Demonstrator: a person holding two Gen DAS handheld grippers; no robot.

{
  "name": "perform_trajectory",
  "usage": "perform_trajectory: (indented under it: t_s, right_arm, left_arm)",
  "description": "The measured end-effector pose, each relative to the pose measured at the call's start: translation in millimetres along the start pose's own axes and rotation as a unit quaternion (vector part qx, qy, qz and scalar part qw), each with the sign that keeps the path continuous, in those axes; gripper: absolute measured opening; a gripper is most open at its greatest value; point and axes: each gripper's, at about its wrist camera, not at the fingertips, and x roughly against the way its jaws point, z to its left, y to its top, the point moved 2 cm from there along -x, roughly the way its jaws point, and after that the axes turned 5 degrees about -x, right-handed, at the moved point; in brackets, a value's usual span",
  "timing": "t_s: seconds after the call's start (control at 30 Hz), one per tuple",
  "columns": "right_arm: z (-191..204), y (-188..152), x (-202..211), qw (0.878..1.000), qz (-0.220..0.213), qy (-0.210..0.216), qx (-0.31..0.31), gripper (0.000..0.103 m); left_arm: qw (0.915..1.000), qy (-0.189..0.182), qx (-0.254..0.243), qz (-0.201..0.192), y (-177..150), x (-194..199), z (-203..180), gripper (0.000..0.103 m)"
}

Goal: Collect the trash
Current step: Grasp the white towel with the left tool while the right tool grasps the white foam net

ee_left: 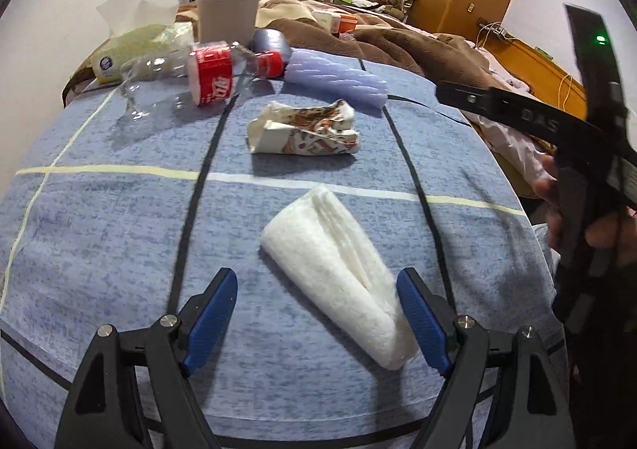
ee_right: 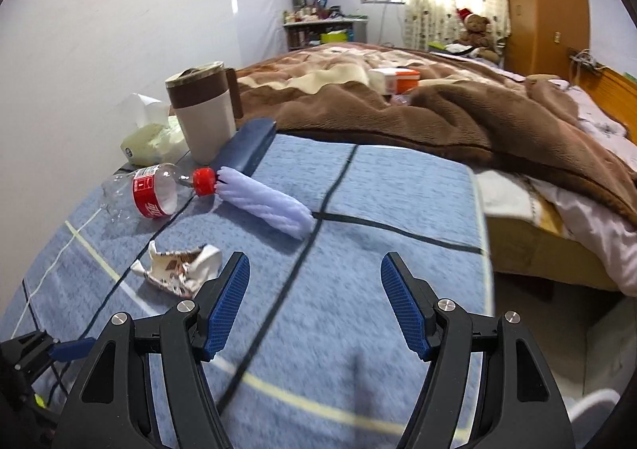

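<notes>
A folded white tissue [ee_left: 338, 270] lies on the blue tablecloth [ee_left: 119, 234], its near end between the fingers of my open left gripper [ee_left: 320, 309], close to the right pad. Beyond it lies a crumpled printed paper wrapper [ee_left: 304, 129], which also shows in the right wrist view [ee_right: 179, 273]. An empty clear bottle with a red label [ee_left: 187, 75] [ee_right: 153, 196] lies at the far left. My right gripper [ee_right: 314, 295] is open and empty above the cloth, right of the wrapper. The tissue is out of the right wrist view.
A lilac ribbed roll [ee_left: 338, 77] [ee_right: 266, 202], a dark blue case [ee_right: 249, 146], a brown and beige lidded mug [ee_left: 229, 3] [ee_right: 203, 110] and a tissue pack [ee_left: 135, 35] stand at the far side. A bed with a brown blanket [ee_right: 418, 102] lies beyond. The right-hand tool [ee_left: 589, 138] is at the table's right edge.
</notes>
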Motion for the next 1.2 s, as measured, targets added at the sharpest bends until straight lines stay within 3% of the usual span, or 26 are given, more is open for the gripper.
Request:
perform_trajectory:
  t_s: [0.07, 0.27, 0.57, 0.67, 0.93, 1.07, 1.2]
  right_arm:
    - [5, 4, -8, 1.0, 0.008, 0.0, 0.013, 0.07]
    - [16, 14, -34, 0.999, 0.018, -0.003, 0.049, 0.07]
    - [28, 25, -60, 0.996, 0.037, 0.013, 0.075, 0.07]
    - [32, 26, -68, 0.995, 0.041, 0.016, 0.085, 0.07]
    - [28, 26, -89, 0.993, 0.082, 0.018, 0.086, 0.07]
    - [28, 28, -92, 0.993, 0.083, 0.0, 0.083, 0.07]
    - [28, 25, -93, 0.992, 0.095, 0.013, 0.079, 0.07]
  left_arm:
    - [0.9999, -0.014, 0.009, 0.003, 1, 3, 7, 0.084]
    - [0.9997, -0.002, 0.025, 0.004, 5, 4, 28, 0.084]
    - [0.9986, 0.004, 0.052, 0.0, 16, -8, 29, 0.084]
    - [0.9969, -0.013, 0.077, -0.006, 18, -9, 29, 0.084]
    - [0.9989, 0.013, 0.046, 0.001, 21, -16, 17, 0.082]
    - [0.9991, 0.028, 0.031, -0.001, 26, -22, 12, 0.073]
    - [0.9993, 0.034, 0.019, 0.0, 26, -22, 15, 0.064]
